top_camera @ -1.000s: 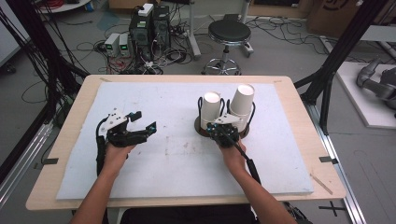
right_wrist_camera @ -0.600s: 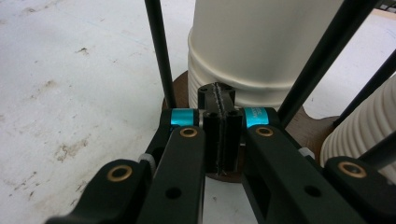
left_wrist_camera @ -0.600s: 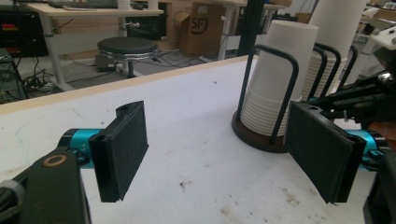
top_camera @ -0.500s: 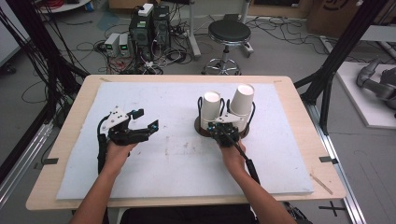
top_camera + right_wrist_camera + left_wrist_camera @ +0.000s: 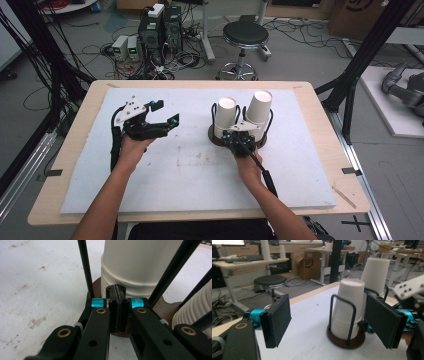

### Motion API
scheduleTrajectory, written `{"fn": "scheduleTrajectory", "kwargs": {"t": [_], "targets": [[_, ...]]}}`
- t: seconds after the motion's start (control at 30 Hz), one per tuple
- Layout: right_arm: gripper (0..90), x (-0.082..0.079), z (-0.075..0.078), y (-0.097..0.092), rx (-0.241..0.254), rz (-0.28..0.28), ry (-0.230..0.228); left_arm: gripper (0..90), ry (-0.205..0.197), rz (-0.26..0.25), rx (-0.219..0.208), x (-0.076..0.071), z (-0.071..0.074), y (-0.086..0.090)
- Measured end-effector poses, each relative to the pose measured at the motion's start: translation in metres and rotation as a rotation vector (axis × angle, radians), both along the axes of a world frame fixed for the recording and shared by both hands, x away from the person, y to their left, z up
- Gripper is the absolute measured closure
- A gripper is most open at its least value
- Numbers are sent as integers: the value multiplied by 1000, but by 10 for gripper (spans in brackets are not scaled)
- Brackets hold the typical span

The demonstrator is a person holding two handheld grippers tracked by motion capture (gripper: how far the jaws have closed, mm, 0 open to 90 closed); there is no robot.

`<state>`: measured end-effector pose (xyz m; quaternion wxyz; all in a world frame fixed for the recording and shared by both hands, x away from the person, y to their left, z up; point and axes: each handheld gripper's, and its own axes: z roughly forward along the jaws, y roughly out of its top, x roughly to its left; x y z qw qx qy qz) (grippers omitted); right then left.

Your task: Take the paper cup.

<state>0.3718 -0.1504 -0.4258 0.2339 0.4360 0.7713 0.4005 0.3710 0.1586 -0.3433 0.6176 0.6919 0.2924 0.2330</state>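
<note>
Cup-stack pickup, approach step: left gripper [image 5: 167,113] jaws wide, empty, facing near cup stack [image 5: 347,310]; right gripper [image 5: 239,141] clamped tight, steadying wooden holder base [image 5: 97,291]; next, straddle and squeeze gently.

I sit at a wood table [image 5: 320,120] with a white mat [image 5: 190,170] on top. Past the far edge I see a round black stool [image 5: 245,35] on a grey floor [image 5: 300,55]. To the far left are black computer boxes [image 5: 160,30] with lots of cables [image 5: 100,50] on the floor. Black metal posts [image 5: 370,55] stand on the right. Far off there are desks [image 5: 244,263] and a brown cardboard box [image 5: 309,265].
</note>
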Motion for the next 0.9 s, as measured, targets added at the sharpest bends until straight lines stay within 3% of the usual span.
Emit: {"fn": "scheduleTrajectory", "kwargs": {"t": [0.33,0.63,0.87,0.9], "targets": [[900,0,0,0,6,0,1,214,45,-108,13,42,24,-40],[900,0,-1,1,-2,-7,-8,211,49,-198,28,68,35,-83],[900,-1,-1,1,-8,-12,-9,211,92,-244,58,82,26,-106],[900,-1,-1,2,-6,-12,-7,211,114,-255,76,85,19,-112]]}}
